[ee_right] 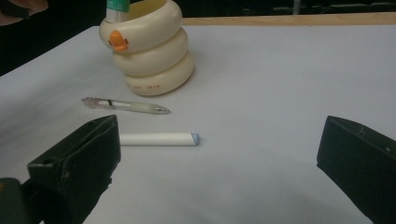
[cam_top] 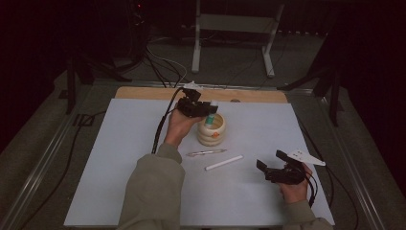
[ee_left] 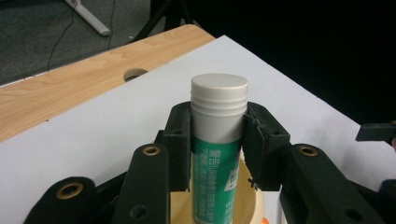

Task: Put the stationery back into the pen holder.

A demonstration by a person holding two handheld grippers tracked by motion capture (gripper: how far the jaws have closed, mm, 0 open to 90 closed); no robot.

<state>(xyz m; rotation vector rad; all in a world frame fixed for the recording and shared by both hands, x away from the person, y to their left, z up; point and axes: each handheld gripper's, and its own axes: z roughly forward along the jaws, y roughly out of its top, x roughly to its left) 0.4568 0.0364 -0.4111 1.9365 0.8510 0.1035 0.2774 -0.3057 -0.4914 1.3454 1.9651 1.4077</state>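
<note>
My left gripper [cam_top: 209, 108] is shut on a green-and-white glue stick [ee_left: 217, 140] with a white cap, its lower end inside the cream ringed holder [cam_top: 211, 129]. That holder [ee_right: 149, 51] has an orange beak on its side. A clear pen [cam_top: 206, 153] lies on the white sheet just in front of the holder, and a white marker [cam_top: 223, 163] lies a little nearer. In the right gripper view the pen [ee_right: 126, 106] and the marker [ee_right: 159, 139] lie ahead of the wide-apart jaws. My right gripper [cam_top: 269, 161] is open over the sheet at the front right, holding nothing.
The white sheet [cam_top: 143, 191] covers most of a wooden tabletop [cam_top: 143, 93], whose far strip has a round hole [ee_left: 134, 73]. Cables [cam_top: 160, 127] trail from the left gripper across the sheet. A white stand [cam_top: 234, 28] and dark floor lie beyond the table.
</note>
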